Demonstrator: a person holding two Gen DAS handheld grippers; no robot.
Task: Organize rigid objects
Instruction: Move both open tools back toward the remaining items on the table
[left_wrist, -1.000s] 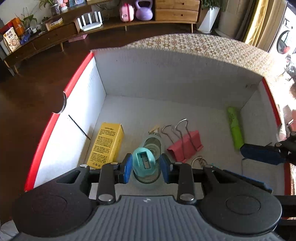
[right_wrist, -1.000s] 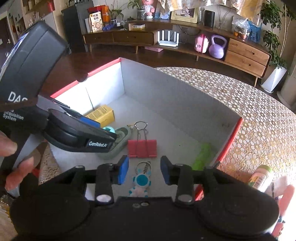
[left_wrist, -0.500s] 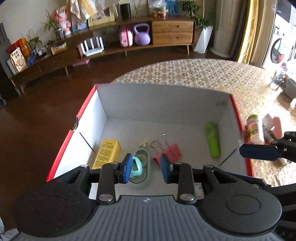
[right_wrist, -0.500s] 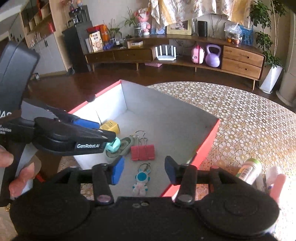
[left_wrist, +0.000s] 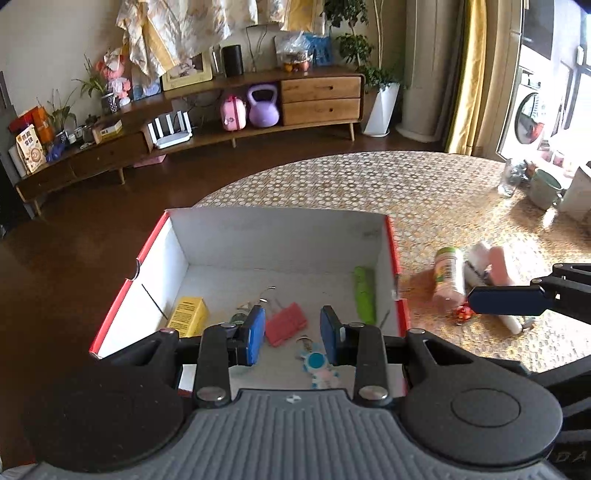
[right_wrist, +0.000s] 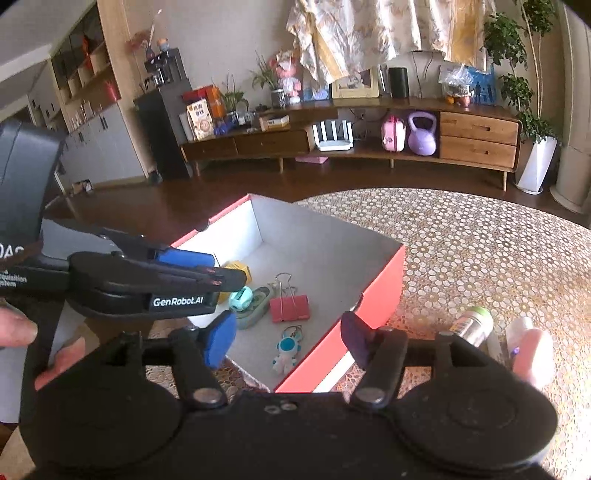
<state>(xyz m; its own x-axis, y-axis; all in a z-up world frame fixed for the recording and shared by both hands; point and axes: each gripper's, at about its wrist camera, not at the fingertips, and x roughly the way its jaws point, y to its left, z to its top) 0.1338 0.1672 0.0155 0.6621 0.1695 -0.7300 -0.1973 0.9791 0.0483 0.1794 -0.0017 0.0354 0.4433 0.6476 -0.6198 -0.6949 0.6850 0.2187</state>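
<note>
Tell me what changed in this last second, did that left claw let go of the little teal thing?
Yes. The left gripper let go of the teal sharpener, which now rests in the box on the clear case, and pulled up and back, empty and open. The right gripper also drew back and opened wider. The red binder clip, yellow carton, green tube and astronaut keychain stayed put.

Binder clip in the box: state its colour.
The binder clip is red-pink with silver wire handles, clearest in the right wrist view.
</note>
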